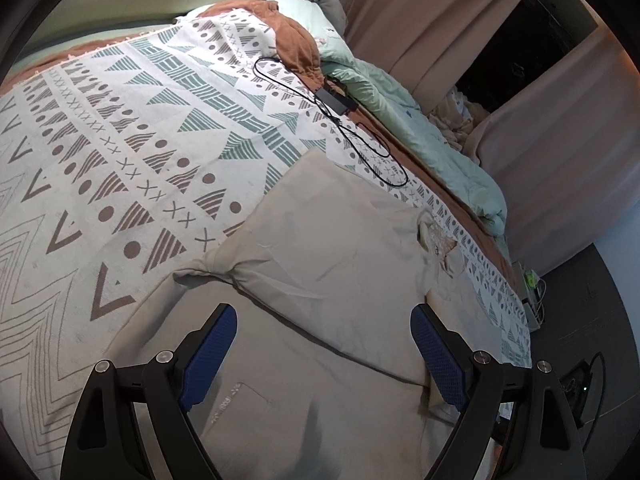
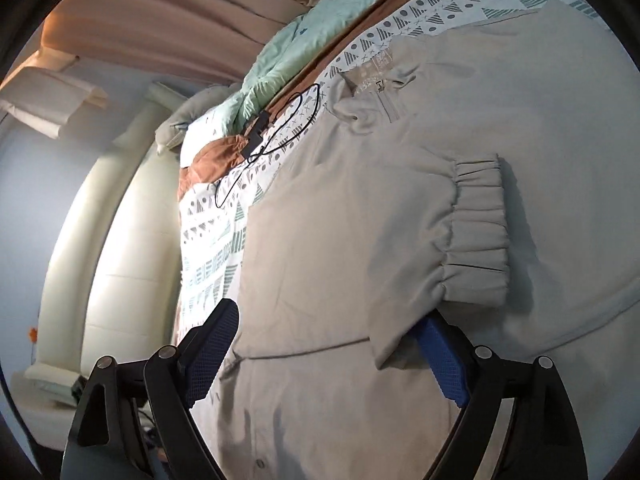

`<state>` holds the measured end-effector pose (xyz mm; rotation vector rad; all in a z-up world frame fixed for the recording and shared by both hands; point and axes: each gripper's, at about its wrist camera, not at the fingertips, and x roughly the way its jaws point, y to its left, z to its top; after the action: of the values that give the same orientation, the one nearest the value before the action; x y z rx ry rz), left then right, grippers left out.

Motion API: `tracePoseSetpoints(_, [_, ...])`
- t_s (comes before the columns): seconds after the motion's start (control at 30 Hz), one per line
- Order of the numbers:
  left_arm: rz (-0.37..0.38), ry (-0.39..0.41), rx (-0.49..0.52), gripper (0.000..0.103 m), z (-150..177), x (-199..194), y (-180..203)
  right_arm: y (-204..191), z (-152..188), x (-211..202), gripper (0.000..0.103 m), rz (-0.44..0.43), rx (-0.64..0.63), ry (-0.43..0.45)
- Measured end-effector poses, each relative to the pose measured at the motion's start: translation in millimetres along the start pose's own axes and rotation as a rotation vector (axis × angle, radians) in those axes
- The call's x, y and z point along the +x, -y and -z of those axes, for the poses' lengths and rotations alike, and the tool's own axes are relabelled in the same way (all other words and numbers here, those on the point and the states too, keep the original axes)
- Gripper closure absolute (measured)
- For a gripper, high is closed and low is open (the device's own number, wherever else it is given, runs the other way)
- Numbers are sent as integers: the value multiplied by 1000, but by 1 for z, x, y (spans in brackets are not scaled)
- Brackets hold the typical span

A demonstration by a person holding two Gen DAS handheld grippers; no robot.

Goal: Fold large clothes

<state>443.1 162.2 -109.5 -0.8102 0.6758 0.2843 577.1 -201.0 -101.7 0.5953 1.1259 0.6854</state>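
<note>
1. Nearest you, your left gripper (image 1: pixel 324 354) hangs with its blue pads (image 1: pixel 208 356) spread wide over the beige jacket (image 1: pixel 320 264), nothing pinched between them.
2. Your right gripper (image 2: pixel 332 354) also stands wide apart; a folded edge of the jacket (image 2: pixel 360 208) lies between its fingers and drapes over the right pad (image 2: pixel 444 360), yet the pads do not press on the cloth.
3. Just beyond, in the right wrist view, the sleeve's gathered cuff (image 2: pixel 478 228) lies folded across the jacket body, and the collar with its zip (image 2: pixel 384 96) sits farther up.
4. The jacket is spread on the patterned bedspread (image 1: pixel 120 140), near the bed's edge.
5. Past it, a black cable with its adapter (image 1: pixel 334 100) lies looped on the bedspread.
6. Farther still lie a brown blanket (image 1: pixel 296 44) and a mint-green duvet (image 1: pixel 432 140), bunched along the bed's far side.
7. Behind them hang pinkish curtains (image 1: pixel 460 20).
</note>
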Motion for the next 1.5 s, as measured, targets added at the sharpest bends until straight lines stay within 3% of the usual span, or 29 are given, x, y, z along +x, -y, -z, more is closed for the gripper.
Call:
tracePoseSetpoints(0.23, [43,-21,97,14,24,15,52,34,-10,-65,15,84,20,88])
tracePoseSetpoints(0.57, [45,-50,352,14,79,47,142,131,-17,-124,16,177,248,191])
tracePoseSetpoints(0.7, [21,-77,467,14,104,68,168,164,-16,-137,22,209,310,214])
tracePoseSetpoints(1.03, [-16,-196,603,14,144,128,195,229,-26,-158,27,271,406,250])
tracePoseSetpoints(1.13, [-90,-207,661,14,154,147,198,244,-31,-160,34,253,435,258])
tracePoseSetpoints(1.2, [-131,-206,688,18,157,154,197,251,-33,-160,35,227,450,266])
tracePoseSetpoints(1.23, [-145,-204,692,28,157,157,195,252,-35,-159,35,220,449,269])
tracePoseSetpoints(1.3, [-159,-211,682,34,153,160,190,251,-38,-156,35,219,437,269])
tracePoseSetpoints(1.37, [-139,-209,646,42,145,158,184,250,-41,-153,40,219,431,270])
tracePoseSetpoints(1.47, [-147,-202,601,47,132,154,175,252,-43,-146,60,200,442,257])
tracePoseSetpoints(1.5, [-148,-200,580,48,128,152,170,255,-43,-144,73,193,446,251])
